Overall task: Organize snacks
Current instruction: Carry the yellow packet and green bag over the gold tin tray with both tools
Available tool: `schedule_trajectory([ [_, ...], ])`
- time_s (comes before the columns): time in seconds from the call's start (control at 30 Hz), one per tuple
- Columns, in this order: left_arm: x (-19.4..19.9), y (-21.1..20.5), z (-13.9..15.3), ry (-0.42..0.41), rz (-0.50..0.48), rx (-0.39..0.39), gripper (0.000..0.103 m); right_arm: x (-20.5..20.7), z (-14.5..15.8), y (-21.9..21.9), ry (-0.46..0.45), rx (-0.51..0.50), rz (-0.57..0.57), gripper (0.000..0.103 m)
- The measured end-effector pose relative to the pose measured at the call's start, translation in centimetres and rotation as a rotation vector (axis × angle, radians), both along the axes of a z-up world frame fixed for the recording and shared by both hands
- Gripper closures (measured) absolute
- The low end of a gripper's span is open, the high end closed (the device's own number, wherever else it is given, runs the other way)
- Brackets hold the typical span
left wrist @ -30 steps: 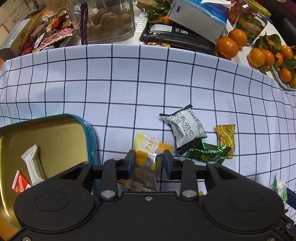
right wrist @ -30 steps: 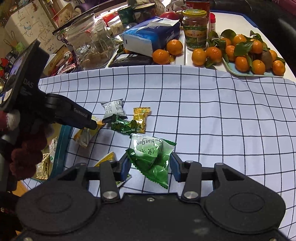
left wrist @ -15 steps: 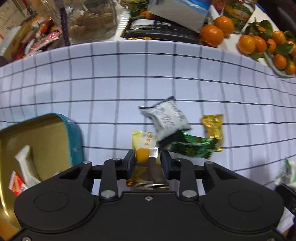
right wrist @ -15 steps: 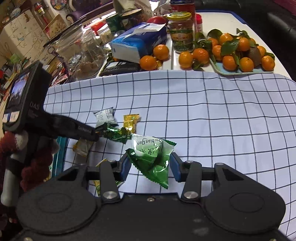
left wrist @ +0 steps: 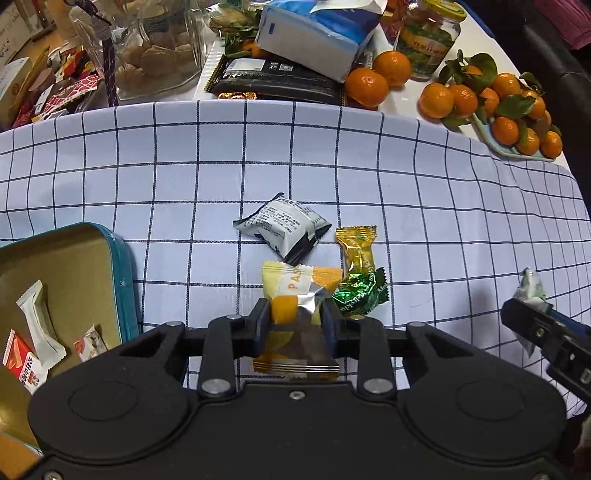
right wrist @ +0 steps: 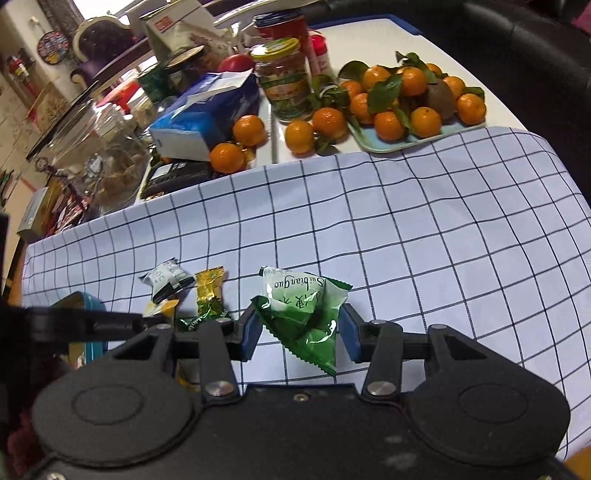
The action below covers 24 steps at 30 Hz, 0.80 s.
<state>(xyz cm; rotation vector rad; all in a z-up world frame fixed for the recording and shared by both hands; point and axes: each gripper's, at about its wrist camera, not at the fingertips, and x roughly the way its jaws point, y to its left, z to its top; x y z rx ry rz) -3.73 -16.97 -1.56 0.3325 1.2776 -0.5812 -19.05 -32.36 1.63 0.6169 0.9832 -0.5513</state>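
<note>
My left gripper (left wrist: 294,320) is shut on a yellow and orange snack packet (left wrist: 295,291), lifted off the checked cloth. My right gripper (right wrist: 300,331) is shut on a green and white snack packet (right wrist: 304,310), also held above the cloth. Still lying on the cloth are a white and black packet (left wrist: 282,226), a gold-wrapped candy (left wrist: 356,245) and a green foil candy (left wrist: 360,295). The teal tin with a gold inside (left wrist: 123,273) sits at the left and holds several small packets (left wrist: 35,321). In the left wrist view my right gripper (left wrist: 532,314) shows at the right edge with its packet.
Behind the cloth stand a glass jar of biscuits (left wrist: 155,51), a blue tissue pack (left wrist: 314,33), a black packet (left wrist: 273,79), a yellow-lidded jar (left wrist: 428,40) and a tray of mandarins (left wrist: 509,110). Loose mandarins (right wrist: 249,129) lie at the cloth's far edge.
The left gripper closed on the yellow and orange packet and lifted it. The right gripper rolled and shifted left, still holding the green packet.
</note>
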Motion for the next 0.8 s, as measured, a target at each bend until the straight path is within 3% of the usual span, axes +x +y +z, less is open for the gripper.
schedule_trajectory([
  [0.13,0.0,0.5,0.6,-0.017,0.011,0.012,0.065,0.5,-0.8,-0.6,0.061,0.059,-0.063,0.055],
  [0.3,0.6,1.7,1.4,-0.037,0.041,0.025,0.065,0.7,-2.6,-1.2,0.054,0.304,-0.158,0.056],
  [0.37,0.9,2.3,1.8,-0.044,0.053,0.023,0.065,1.2,-2.9,-0.8,0.048,0.357,-0.170,0.056],
  [0.8,4.0,7.6,4.6,-0.117,0.171,-0.002,0.065,7.6,-2.1,4.4,0.062,0.319,-0.062,0.055],
])
